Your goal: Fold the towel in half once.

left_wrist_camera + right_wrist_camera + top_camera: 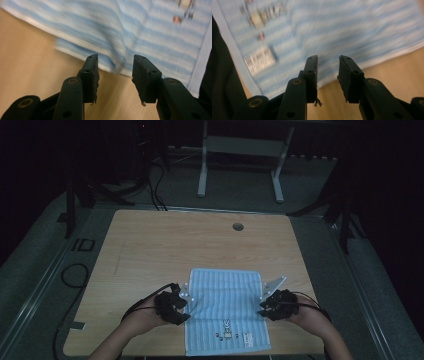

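A light blue striped towel (227,305) lies flat on the wooden table (175,245), near its front edge. A small printed figure (226,325) and a label (247,337) mark the near end of the towel. My left gripper (186,307) rests at the towel's left edge, my right gripper (262,307) at its right edge. In the left gripper view the jaws (115,65) stand apart just short of the towel's hem (150,37), with nothing between them. The right gripper view shows its jaws (328,65) apart too, the towel's edge (337,30) just beyond them and the label (259,60) to the left.
A round cable hole (238,226) sits near the table's far edge. On the dark floor behind stands a white frame (240,150), and black cables (75,275) loop at the left. The person's forearms come in over the table's front edge.
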